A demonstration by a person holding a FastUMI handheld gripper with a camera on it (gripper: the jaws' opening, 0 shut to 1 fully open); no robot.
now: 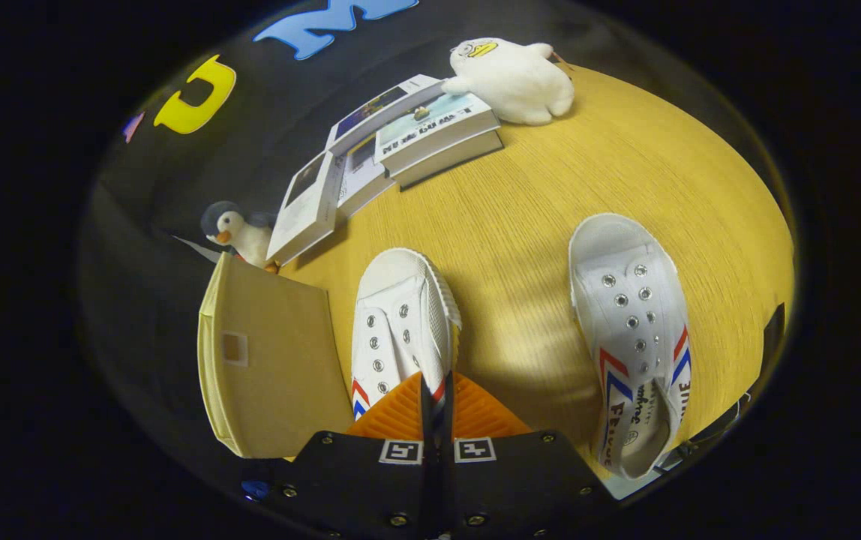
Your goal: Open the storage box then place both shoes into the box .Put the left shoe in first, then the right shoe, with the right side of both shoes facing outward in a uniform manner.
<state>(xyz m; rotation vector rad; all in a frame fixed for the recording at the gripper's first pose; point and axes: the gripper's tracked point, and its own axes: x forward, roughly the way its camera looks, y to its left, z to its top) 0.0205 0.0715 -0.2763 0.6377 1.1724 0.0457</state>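
My gripper [430,409] is shut on the side wall of a white canvas shoe [400,322] with red and blue stripes. That shoe's toe points away from the fingers. The second white shoe [633,337] lies on the yellow wooden table [520,217] to the right of the fingers, toe also pointing away and opening towards me. A pale yellow storage box [265,360] stands just left of the held shoe, showing a flat panel with a small square tab. Whether the box is open I cannot tell.
Several books [400,142] lie stacked and fanned at the far side of the table. A white duck plush [513,79] sits beside them, and a penguin plush [239,232] stands behind the box. The table's edge runs close to the right shoe.
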